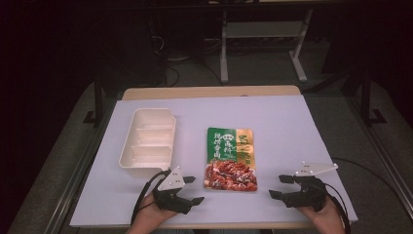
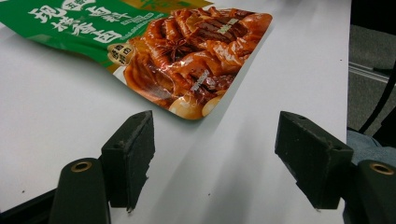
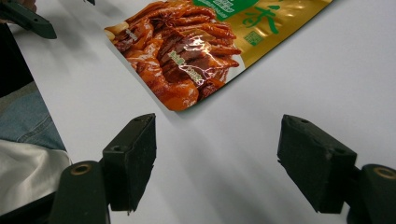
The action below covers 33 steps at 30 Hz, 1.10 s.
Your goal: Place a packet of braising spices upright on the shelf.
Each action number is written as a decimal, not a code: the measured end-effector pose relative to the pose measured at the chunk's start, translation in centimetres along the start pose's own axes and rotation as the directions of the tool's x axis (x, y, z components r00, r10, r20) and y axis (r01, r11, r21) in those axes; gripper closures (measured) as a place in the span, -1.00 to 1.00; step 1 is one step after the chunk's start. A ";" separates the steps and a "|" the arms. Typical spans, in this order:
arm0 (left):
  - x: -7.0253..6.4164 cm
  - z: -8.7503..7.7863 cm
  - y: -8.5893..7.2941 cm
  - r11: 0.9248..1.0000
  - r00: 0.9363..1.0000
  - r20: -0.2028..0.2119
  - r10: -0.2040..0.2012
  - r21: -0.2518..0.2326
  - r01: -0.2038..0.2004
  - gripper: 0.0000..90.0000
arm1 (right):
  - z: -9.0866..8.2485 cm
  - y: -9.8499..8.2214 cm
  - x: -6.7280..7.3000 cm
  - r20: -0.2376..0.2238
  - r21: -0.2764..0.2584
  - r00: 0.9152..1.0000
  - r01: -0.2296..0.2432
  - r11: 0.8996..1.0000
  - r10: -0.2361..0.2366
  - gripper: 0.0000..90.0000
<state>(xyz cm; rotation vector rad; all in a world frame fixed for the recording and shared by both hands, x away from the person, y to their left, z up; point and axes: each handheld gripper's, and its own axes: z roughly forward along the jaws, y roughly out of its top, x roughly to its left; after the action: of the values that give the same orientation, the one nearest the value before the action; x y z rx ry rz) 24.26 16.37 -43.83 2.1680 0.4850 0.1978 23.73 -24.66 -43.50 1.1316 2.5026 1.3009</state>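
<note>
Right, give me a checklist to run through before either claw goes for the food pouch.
1. Left claw open, nothing between its jaws: ok.
2. Right claw open, nothing between its jaws: ok.
3. Food pouch lies flat on the white table cover, apart from both claws: ok.
4. Pouch's near corners free to reach, one ahead of each claw: ok.
5. White tray beside the pouch, compartments look empty: ok.
6. Pouch sealed or opened: cannot tell.

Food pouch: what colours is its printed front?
Green and gold above, reddish-brown food photo below; high view shows it best.
</note>
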 end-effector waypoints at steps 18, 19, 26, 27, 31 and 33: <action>0.0 0.4 0.4 1.000 1.000 -0.001 0.003 0.000 -0.003 -0.32 | 0.1 0.0 0.0 0.006 0.009 1.000 -0.002 1.000 0.002 -0.40; 0.0 0.4 0.4 1.000 1.000 -0.001 0.003 0.000 -0.003 -0.32 | 0.1 0.0 0.0 0.007 0.010 1.000 0.000 1.000 0.000 -0.40; 0.3 1.1 1.3 1.000 1.000 -0.007 -0.011 -0.001 0.011 -0.24 | 0.1 -0.1 -0.2 0.011 0.003 1.000 -0.010 1.000 0.010 -0.41; 0.3 1.1 1.3 1.000 1.000 -0.007 -0.011 -0.001 0.011 -0.22 | 0.0 -0.1 -0.3 0.013 -0.001 1.000 -0.012 1.000 0.012 -0.41; 0.6 2.0 2.2 1.000 1.000 -0.007 0.001 0.019 -0.001 -0.15 | 0.0 -0.1 -0.4 0.018 0.001 1.000 -0.016 1.000 0.016 -0.41; 0.7 2.5 2.6 1.000 1.000 -0.004 0.006 0.029 -0.006 -0.10 | 0.0 -0.1 -0.5 0.024 0.004 1.000 -0.013 1.000 0.013 -0.42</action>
<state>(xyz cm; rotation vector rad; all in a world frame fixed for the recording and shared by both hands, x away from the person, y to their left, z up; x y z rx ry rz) 26.33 13.42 -43.31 2.1982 0.4863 0.1998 24.03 -24.96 -43.67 1.1594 2.4862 1.2789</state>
